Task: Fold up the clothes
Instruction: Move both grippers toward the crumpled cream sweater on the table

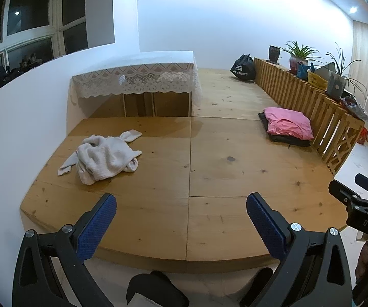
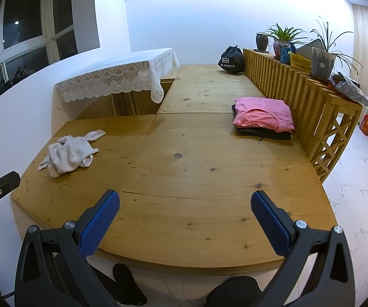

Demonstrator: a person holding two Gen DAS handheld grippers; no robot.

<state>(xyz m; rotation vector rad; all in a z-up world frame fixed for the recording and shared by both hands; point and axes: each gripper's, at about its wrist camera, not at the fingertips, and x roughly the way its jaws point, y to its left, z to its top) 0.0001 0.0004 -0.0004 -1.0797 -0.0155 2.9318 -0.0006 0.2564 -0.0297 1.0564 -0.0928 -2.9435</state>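
We read "K SPORTS" on the black bag at the worktop's far edge — both grippers' fingers spread, empty.

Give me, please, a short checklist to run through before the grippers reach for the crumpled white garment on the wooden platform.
1. Left gripper open and empty: ok.
2. Right gripper open and empty: ok.
3. White garment untouched, lying crumpled on the wooden platform: ok.
4. Garment spread flat for folding: not ok.
5. Bare platform beside the garment for spreading it: ok.
6. Pink garment folded on the stack, apart from the white one: ok.
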